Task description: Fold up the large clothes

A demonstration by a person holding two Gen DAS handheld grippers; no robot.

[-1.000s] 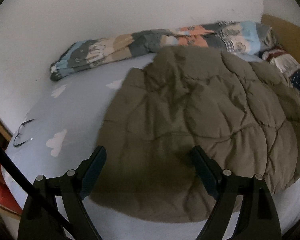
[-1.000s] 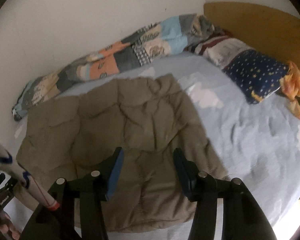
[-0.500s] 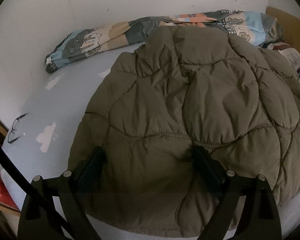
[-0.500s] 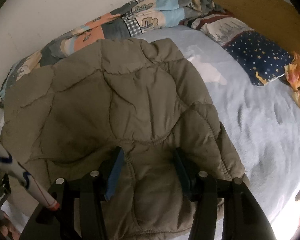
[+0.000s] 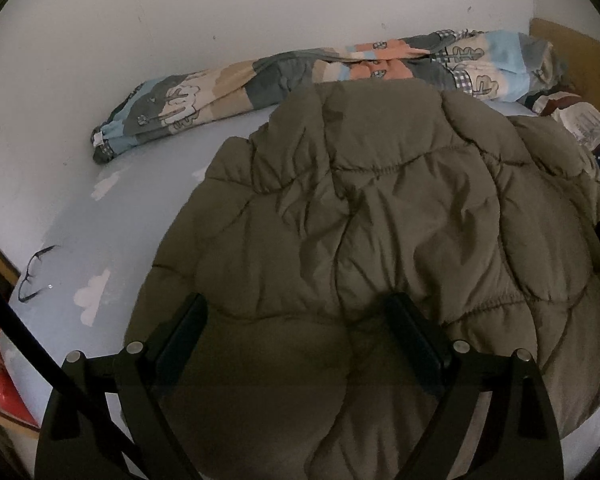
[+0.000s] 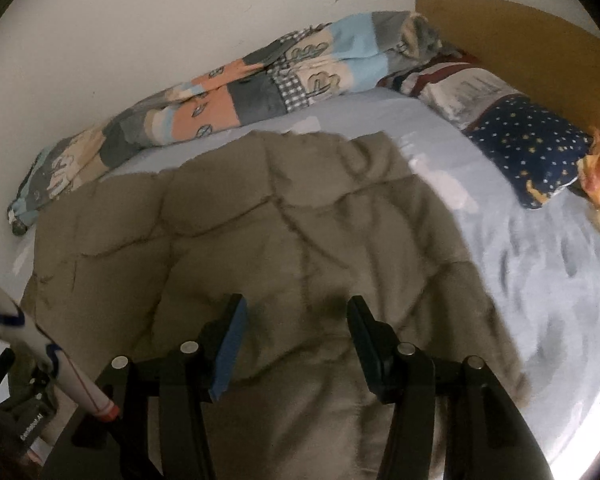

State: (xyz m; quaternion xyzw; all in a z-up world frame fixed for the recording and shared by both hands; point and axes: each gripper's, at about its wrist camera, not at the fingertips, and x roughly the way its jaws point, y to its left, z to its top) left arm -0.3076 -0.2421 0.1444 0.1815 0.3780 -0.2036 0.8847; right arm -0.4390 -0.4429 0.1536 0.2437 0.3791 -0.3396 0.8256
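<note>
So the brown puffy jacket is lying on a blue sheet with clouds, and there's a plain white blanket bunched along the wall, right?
Not quite. The blanket along the wall is a colourful patchwork, not plain white, as the right wrist view shows. The rest holds: the jacket lies on the blue sheet with clouds.

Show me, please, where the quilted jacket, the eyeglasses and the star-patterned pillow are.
quilted jacket (image 5: 380, 208): left wrist view, middle of its back panel.
eyeglasses (image 5: 34, 274): left wrist view, on the frame.
star-patterned pillow (image 6: 528, 148): right wrist view, middle of its navy cover.
</note>
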